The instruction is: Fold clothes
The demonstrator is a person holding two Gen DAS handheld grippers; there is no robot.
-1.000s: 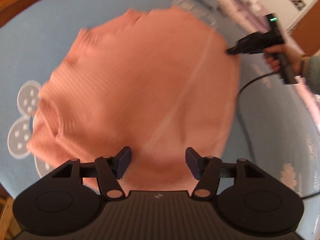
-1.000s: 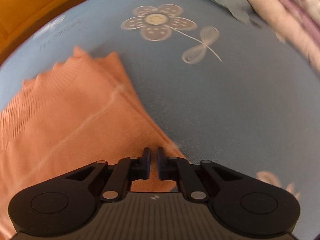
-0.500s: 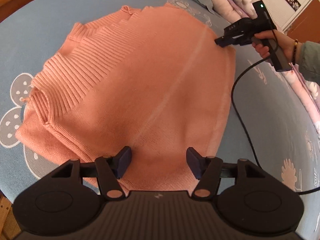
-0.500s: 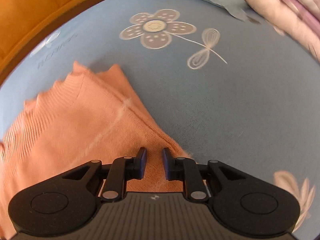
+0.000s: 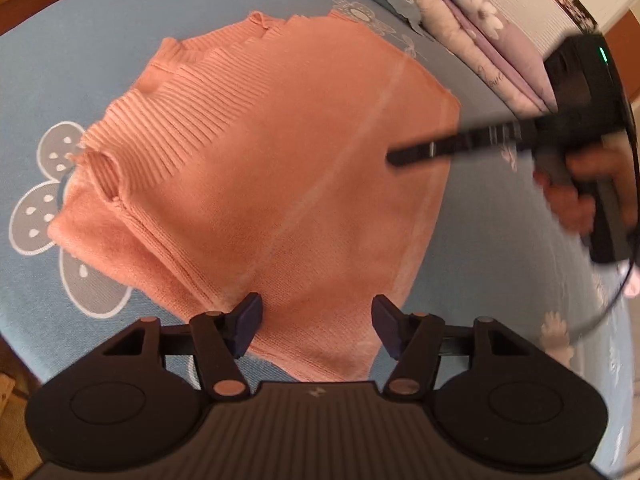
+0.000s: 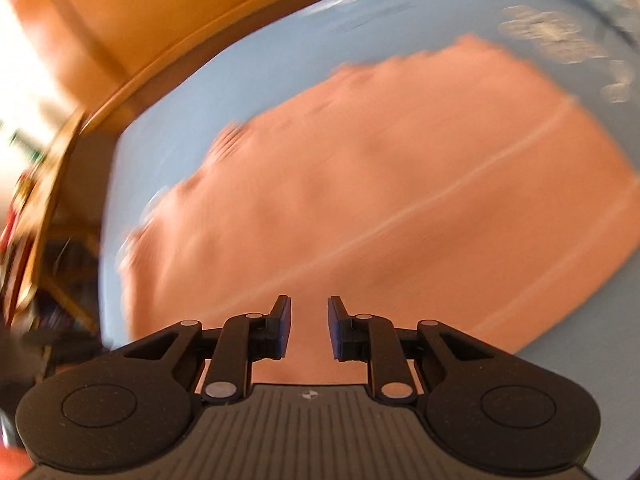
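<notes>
The salmon-pink knitted sweater [image 5: 272,168] lies folded on the blue bed sheet [image 5: 100,48] with flower prints, its ribbed collar and cuffs stacked toward the far left edge. The fold is not tidy there: several ribbed layers stick out in steps. The left hand-held gripper [image 5: 316,320] hovers just over the near hem, released, with nothing between its pads. The right hand-held gripper [image 6: 308,328] is over the middle of the sweater, parted a little and empty; its view is blurred. I judge the main risk is this hand-held gripper catching the loose top layer and dragging it, so the fold opens. Its trailing cable [image 5: 600,312] could also snag the near corner. A pinch that takes only one layer would leave the lower ones behind.
</notes>
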